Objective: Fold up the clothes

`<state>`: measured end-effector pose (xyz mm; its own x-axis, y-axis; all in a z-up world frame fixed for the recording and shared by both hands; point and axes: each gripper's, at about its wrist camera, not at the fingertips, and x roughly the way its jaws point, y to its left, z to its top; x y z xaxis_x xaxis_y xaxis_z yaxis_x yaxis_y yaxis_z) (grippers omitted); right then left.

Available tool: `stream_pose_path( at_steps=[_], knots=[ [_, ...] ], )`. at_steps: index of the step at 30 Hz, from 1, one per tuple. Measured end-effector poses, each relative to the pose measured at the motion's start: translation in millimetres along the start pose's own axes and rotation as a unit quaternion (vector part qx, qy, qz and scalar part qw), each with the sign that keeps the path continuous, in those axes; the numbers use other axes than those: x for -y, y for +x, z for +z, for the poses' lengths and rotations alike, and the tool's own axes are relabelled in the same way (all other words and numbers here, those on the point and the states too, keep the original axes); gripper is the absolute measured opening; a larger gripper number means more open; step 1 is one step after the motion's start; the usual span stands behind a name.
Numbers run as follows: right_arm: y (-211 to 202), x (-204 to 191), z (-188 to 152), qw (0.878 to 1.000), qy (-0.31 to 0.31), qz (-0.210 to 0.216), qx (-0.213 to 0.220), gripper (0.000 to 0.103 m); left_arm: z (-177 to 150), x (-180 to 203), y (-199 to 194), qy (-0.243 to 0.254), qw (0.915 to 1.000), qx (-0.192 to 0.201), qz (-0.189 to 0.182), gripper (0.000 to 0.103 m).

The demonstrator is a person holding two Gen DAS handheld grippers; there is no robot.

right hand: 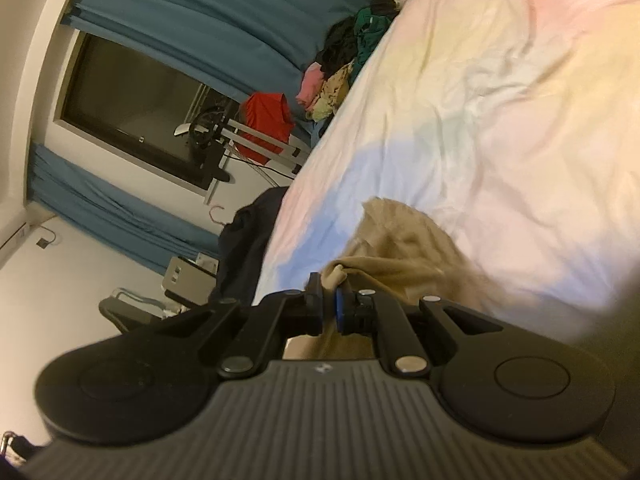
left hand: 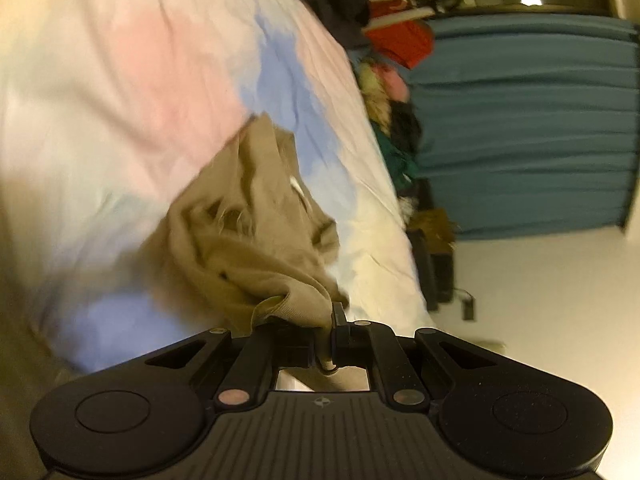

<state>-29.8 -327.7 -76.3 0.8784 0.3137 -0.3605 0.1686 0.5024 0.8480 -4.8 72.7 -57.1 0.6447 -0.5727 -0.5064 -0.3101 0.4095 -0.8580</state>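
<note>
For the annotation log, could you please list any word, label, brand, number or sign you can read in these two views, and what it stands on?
No readable text in either view.
Small emblem on the left hand-held gripper body: a symbol only, no letters.
The same emblem on the right hand-held gripper body: a symbol only.
White tag inside the beige garment: too small and blurred to read.
Small light mark on the dark screen: too small to read.

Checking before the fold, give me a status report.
Left gripper shut on tan garment. Right gripper shut on it too. Garment bunched over pastel bedsheet. Nothing blocking.
</note>
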Motion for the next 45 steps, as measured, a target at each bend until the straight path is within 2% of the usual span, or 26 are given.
stream_pose_path(
  at_steps=[6, 12, 19, 21, 28, 30, 32, 33, 35, 36, 37, 38, 40, 42, 45],
  knots=[
    [84.6, -21.0, 37.5, 0.999, 0.0, -0.039, 0.015, 0.01, 68.1, 39.7, 68.4, 0.024, 0.9985, 0.007, 0.049, 0.009],
    [174.1, -14.7, 59.5, 0.996, -0.01, -0.084, 0.004, 0.01, 121.6, 34.2, 145.6, 0.037, 0.9943, 0.013, 0.099, 0.009],
    [239.3, 23.3, 64.0, 0.992, -0.042, -0.118, -0.031, 0.01, 137.8, -0.6, 206.1, 0.089, 0.9879, 0.012, 0.127, 0.01],
    [250.6, 34.1, 64.7, 0.99, -0.046, -0.125, -0.041, 0.01, 140.2, -1.1, 211.1, 0.097, 0.9871, 0.011, 0.127, 0.011],
    [249.8, 36.8, 62.3, 0.99, -0.064, -0.117, -0.047, 0.01, 141.6, -0.4, 207.0, 0.118, 0.9857, 0.0, 0.12, 0.012],
    [249.2, 36.8, 61.6, 0.99, -0.07, -0.114, -0.048, 0.011, 140.6, 3.8, 202.8, 0.131, 0.9853, -0.004, 0.109, 0.021],
    [246.2, 31.6, 63.0, 0.991, -0.085, -0.094, -0.046, 0.012, 139.1, 8.9, 197.4, 0.146, 0.9853, -0.007, 0.088, 0.053],
    [244.8, 28.8, 64.3, 0.991, -0.094, -0.081, -0.046, 0.014, 137.8, 14.0, 194.0, 0.166, 0.9833, -0.005, 0.074, 0.059],
    [239.2, 22.9, 66.2, 0.992, -0.111, -0.044, -0.037, 0.034, 130.2, 27.2, 186.6, 0.213, 0.9746, 0.012, 0.069, 0.075],
    [234.0, 19.2, 66.6, 0.993, -0.113, -0.021, -0.026, 0.066, 125.6, 34.2, 182.2, 0.238, 0.9685, 0.023, 0.07, 0.08],
    [228.3, 15.2, 67.0, 0.993, -0.116, 0.001, -0.016, 0.092, 120.1, 40.2, 177.5, 0.267, 0.9609, 0.035, 0.066, 0.087],
    [221.1, 10.5, 67.2, 0.992, -0.122, 0.018, -0.004, 0.096, 114.4, 45.9, 172.7, 0.296, 0.9519, 0.048, 0.062, 0.09],
    [207.3, 0.9, 67.2, 0.989, -0.137, 0.05, 0.017, 0.094, 103.3, 53.2, 165.8, 0.341, 0.9347, 0.073, 0.07, 0.093],
    [198.5, -8.2, 63.8, 0.984, -0.169, 0.054, 0.02, 0.094, 92.3, 55.2, 165.1, 0.379, 0.9176, 0.084, 0.083, 0.093],
    [198.7, -12.2, 54.3, 0.976, -0.21, 0.056, -0.011, 0.093, 77.9, 52.3, 171.2, 0.425, 0.8939, 0.09, 0.109, 0.094]
  ],
)
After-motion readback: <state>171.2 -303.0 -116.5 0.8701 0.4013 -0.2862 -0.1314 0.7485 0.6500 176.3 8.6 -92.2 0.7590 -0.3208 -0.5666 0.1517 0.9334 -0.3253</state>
